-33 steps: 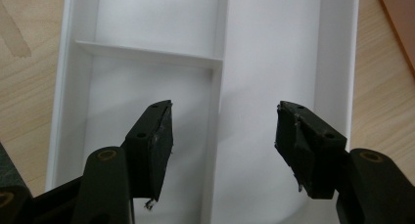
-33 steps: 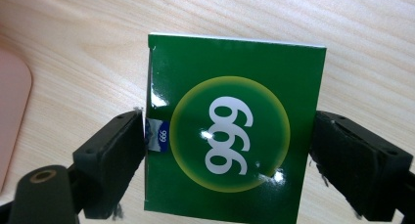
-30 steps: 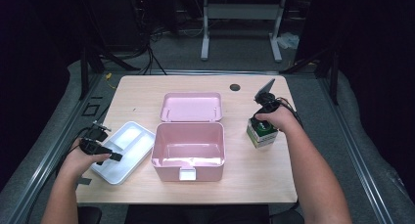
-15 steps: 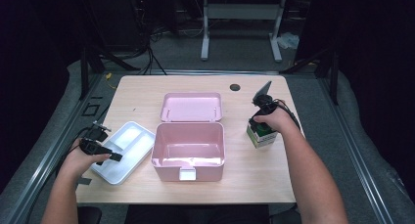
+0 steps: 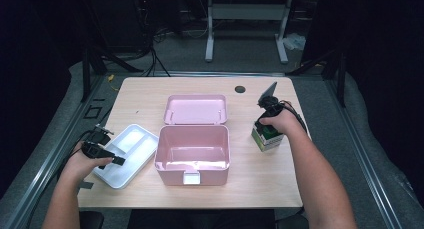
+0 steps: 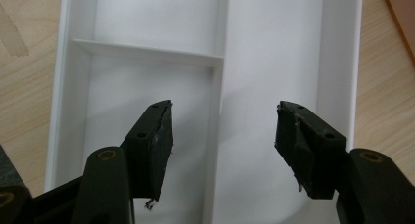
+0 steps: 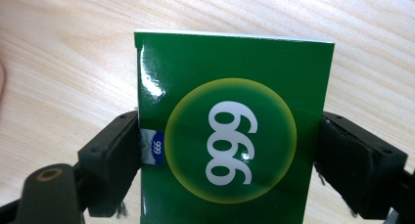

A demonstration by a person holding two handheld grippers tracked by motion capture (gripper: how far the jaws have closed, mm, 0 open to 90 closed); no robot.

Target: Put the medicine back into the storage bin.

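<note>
Right gripper view is showing the right gripper [image 7: 230, 172] with its two black jaws pressing against opposite side faces of a glossy green cardboard box with a yellow-ringed "999" roundel [image 7: 234, 136]; the pads [image 7: 122, 160] are sitting flush on the carton's narrow sides, so the grip is judged closed on the box. The carton's long axis is running straight away from the jaws along the gripper's own line, with bare pale wooden tabletop [image 7: 68, 53] lying beyond and around it. From the high view, the same green box [image 5: 267, 138] is standing on the table to the right of an open pink plastic storage box [image 5: 192, 148], clearly apart from it, with the right hand [image 5: 280, 120] directly on top of it. The pink box's hinged lid [image 5: 195, 109] is lying open on the far side. The coming move is judged to be a lift and carry toward the person's left into the pink box, and the right hand is plainly the nearer one. Left gripper view is showing the left gripper [image 6: 222, 131] with jaws spread wide and gripping nothing, hovering over a white plastic divided tray [image 6: 337, 62], which is lying just left of the pink box.
</note>
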